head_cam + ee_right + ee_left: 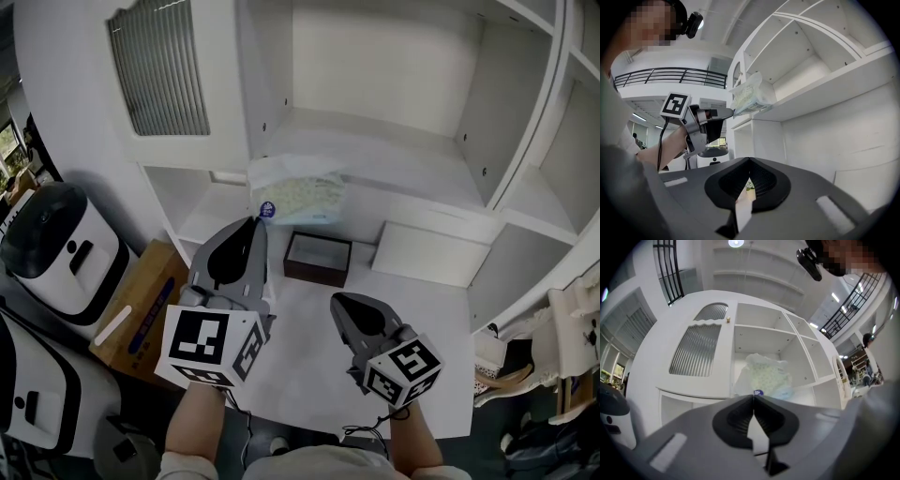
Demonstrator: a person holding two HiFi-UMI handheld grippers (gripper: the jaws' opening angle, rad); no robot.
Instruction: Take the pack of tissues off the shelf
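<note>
near, the right tool [339,302] hung clenched and empty. farther, the left tool [251,225], also clenched on nothing, sat at the near-left edge of the tissue pack [302,197] on the shelf [422,159]. it likely needed to spread its jaws before pinching the wrapper.

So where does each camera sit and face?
Head view: person's head, looking down at shelf; forearms, left hand-held gripper, right hand-held gripper show.
Left gripper view: on that gripper, facing the tissue pack; shut jaws show.
Right gripper view: on that gripper, along the shelf; left arm shows.
All three share the tissue pack.
</note>
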